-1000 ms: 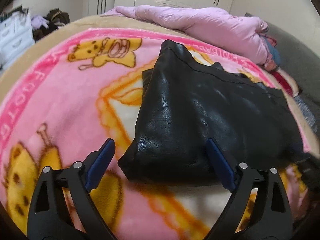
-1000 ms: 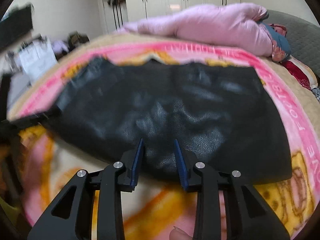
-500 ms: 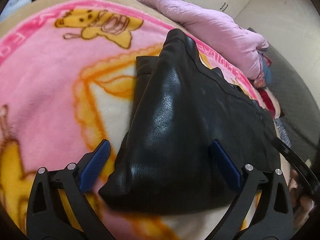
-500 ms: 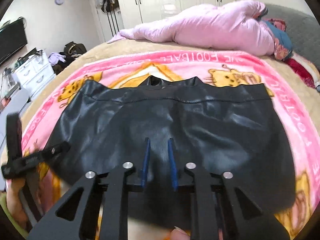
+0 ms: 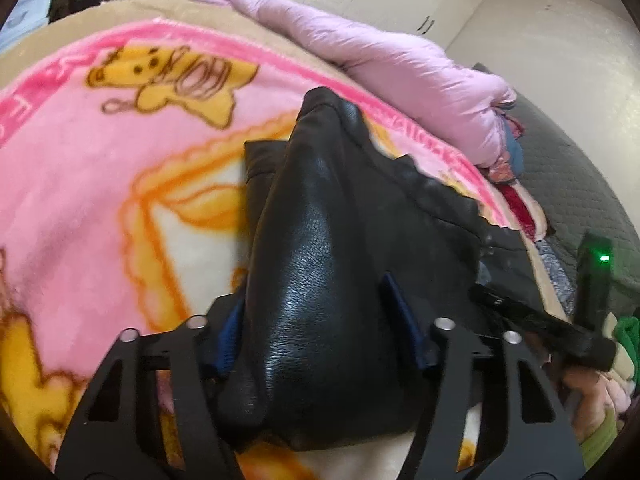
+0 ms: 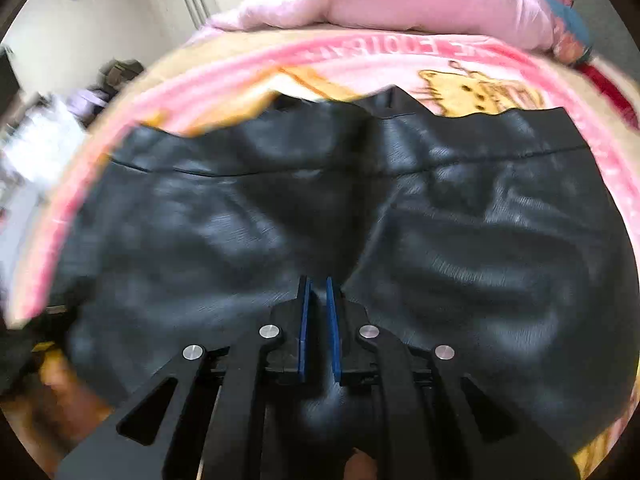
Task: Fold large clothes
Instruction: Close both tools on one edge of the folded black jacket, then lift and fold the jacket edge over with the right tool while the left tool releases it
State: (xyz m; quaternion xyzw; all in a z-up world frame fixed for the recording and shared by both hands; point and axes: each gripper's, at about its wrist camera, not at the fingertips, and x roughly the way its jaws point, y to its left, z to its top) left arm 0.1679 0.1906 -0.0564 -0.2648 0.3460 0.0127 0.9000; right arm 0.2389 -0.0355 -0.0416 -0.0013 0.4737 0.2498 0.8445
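Garment: black leather garment [image 6: 400,216] lies spread on the pink cartoon blanket [image 5: 100,168], long axis left to right, stitched band at the far side.
Right gripper [image 6: 317,292]: at the near edge's middle, fingers pinched tight on a pleat.
Left gripper [image 5: 316,312]: at the garment's left end, fingers apart, straddling a bulged fold.
Turning relation: both grips at the near edge; leather runs away from the fingers, likely a near-to-far fold.
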